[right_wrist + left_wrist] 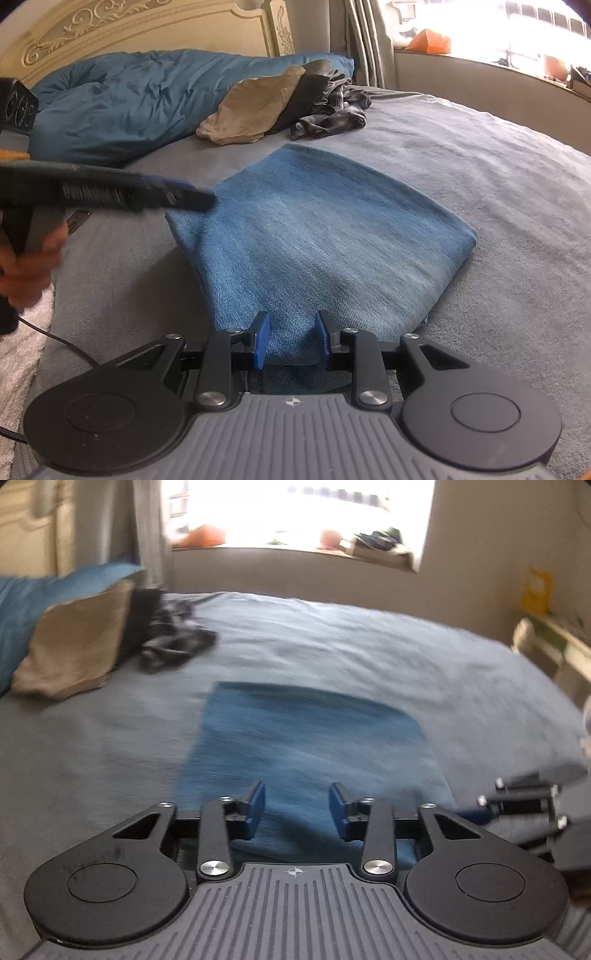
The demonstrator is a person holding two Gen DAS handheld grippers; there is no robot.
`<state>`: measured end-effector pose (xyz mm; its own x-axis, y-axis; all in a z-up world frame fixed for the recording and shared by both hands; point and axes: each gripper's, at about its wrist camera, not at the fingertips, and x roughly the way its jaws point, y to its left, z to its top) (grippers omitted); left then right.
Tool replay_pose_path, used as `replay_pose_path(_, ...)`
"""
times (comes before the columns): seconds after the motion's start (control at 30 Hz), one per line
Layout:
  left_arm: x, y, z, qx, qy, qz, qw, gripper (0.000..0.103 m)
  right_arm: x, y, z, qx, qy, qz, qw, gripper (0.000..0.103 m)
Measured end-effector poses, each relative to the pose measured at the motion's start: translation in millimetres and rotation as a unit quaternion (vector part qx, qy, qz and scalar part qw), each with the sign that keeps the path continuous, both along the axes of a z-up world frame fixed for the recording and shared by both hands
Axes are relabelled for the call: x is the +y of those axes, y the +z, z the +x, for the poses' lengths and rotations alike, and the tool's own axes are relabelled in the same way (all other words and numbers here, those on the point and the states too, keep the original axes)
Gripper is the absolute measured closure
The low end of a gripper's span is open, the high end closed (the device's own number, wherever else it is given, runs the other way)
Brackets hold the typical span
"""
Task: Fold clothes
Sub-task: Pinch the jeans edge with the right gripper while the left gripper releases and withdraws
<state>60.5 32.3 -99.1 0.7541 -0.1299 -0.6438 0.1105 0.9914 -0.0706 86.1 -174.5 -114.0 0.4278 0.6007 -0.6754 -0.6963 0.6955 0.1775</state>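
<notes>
Folded blue jeans (317, 221) lie flat on the grey bed (480, 166). My right gripper (291, 338) is at their near edge, shut on a small fold of denim that bulges between its blue pads. In the blurred left wrist view the jeans (306, 738) spread out beyond my left gripper (297, 808), whose jaws stand apart with nothing pinched between them. From the right wrist view the left gripper (184, 195) hovers over the jeans' far left corner, held by a hand (29, 266). The right gripper (517, 801) shows at the right edge of the left wrist view.
A tan garment (251, 110) and a crumpled dark plaid shirt (332, 114) lie at the head of the bed against a blue duvet (129, 99). A carved headboard (147, 26) is behind. A white towel (22, 332) and a cable (62, 339) lie at the left.
</notes>
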Motion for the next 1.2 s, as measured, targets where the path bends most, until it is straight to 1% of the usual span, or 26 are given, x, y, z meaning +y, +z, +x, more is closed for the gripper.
replay_pose_path(0.07, -7.4, -7.6, 0.1, 0.013, -0.008, 0.013, 0.9998, 0.082, -0.2, -0.2, 0.4, 0.0, -0.001, 0.001, 1.0, 0.074)
replay_pose_path(0.23, -6.2, -15.3, -14.3, 0.034, -0.025, 0.059, 0.9974, 0.085, 0.3, -1.3, 0.4, 0.0, -0.002, 0.003, 1.0, 0.074)
replay_pose_path(0.33, 1.1, -22.8, -20.6, 0.069, -0.013, 0.079, 0.9944, 0.087, -0.7, -2.2, 1.0, 0.002, -0.004, 0.008, 1.0, 0.074)
replay_pose_path(0.4, 7.8, -17.8, -28.4, 0.064, -0.008, 0.069, 0.9956, 0.087, -1.3, -2.6, 1.1, 0.004, -0.005, 0.011, 1.0, 0.074)
replay_pose_path(0.57, 6.2, 10.2, -34.3, 0.006, -0.02, 0.05, 0.9985, 0.087, -0.2, -2.6, 0.7, 0.003, -0.006, 0.011, 1.0, 0.074)
replay_pose_path(0.63, 0.2, 14.5, -29.2, -0.007, -0.031, 0.042, 0.9986, 0.087, 0.2, -2.4, 0.5, 0.003, -0.006, 0.01, 1.0, 0.074)
replay_pose_path(0.77, -18.6, -4.8, -7.0, 0.009, -0.052, 0.039, 0.9978, 0.087, 0.8, -1.8, -1.2, 0.002, -0.008, 0.008, 1.0, 0.074)
replay_pose_path(0.87, -25.0, -25.3, -5.2, 0.037, -0.053, 0.048, 0.9968, 0.086, 1.7, -1.7, -3.3, 0.001, -0.009, 0.005, 1.0, 0.074)
replay_pose_path(0.93, -24.9, -23.3, -13.0, 0.044, -0.058, 0.059, 0.9956, 0.086, 1.8, -1.9, -4.9, -0.002, -0.01, 0.005, 1.0, 0.073)
replay_pose_path(1.0, -20.8, -18.8, -22.4, 0.046, -0.058, 0.059, 0.9955, 0.086, 0.8, -2.0, -4.2, -0.001, -0.011, 0.008, 1.0, 0.073)
replay_pose_path(1.07, -14.9, -10.2, -30.3, 0.034, -0.06, 0.058, 0.9959, 0.086, -1.1, -2.6, -2.0, 0.002, -0.01, 0.013, 1.0, 0.073)
replay_pose_path(1.2, -15.6, 3.4, -29.1, 0.002, -0.079, 0.03, 0.9964, 0.086, -2.5, -2.9, -0.6, 0.004, -0.011, 0.016, 1.0, 0.073)
